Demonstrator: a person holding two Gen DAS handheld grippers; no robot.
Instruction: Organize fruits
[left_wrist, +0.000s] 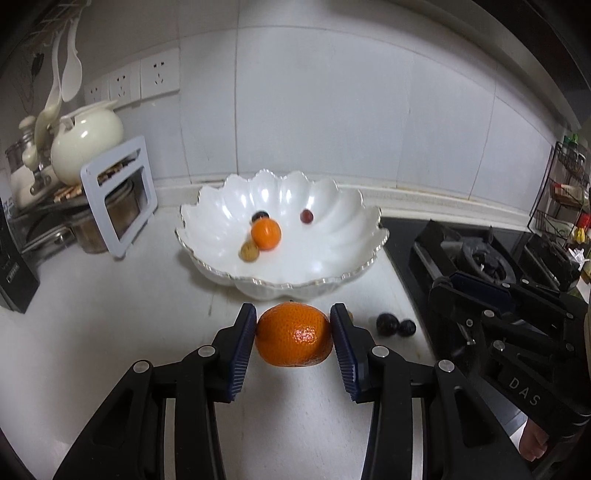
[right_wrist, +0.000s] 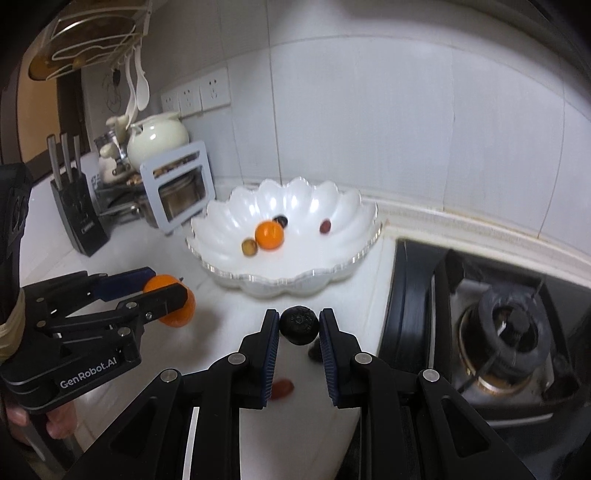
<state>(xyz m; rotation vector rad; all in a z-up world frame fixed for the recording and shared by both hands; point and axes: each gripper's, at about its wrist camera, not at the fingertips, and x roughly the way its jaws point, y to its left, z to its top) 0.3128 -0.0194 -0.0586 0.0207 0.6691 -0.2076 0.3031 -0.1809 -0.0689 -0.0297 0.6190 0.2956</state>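
I have a fruit in each tool right now. My left gripper (left_wrist: 293, 334) is squeezed onto the big orange (left_wrist: 294, 335), one pad on each side, and it looks lifted a bit off the counter (left_wrist: 110, 314). My right gripper (right_wrist: 299, 326) is pinched onto a small dark fruit (right_wrist: 299, 325), held right at the tips. The white bowl (left_wrist: 365, 254) sits at 12 o'clock from both tools, with a small orange (left_wrist: 266, 233) and three little fruits already inside. Two more dark fruits (left_wrist: 395, 325) wait on the counter at 3 o'clock from the big orange, and in the right wrist view a red fruit (right_wrist: 282, 388) lies under my right tool at 6 o'clock. I think the job now is to carry both up over the wavy rim, go slow, get low over the middle, and only then let go, so nothing bounces out. I should squeeze softly so the orange does not squish.
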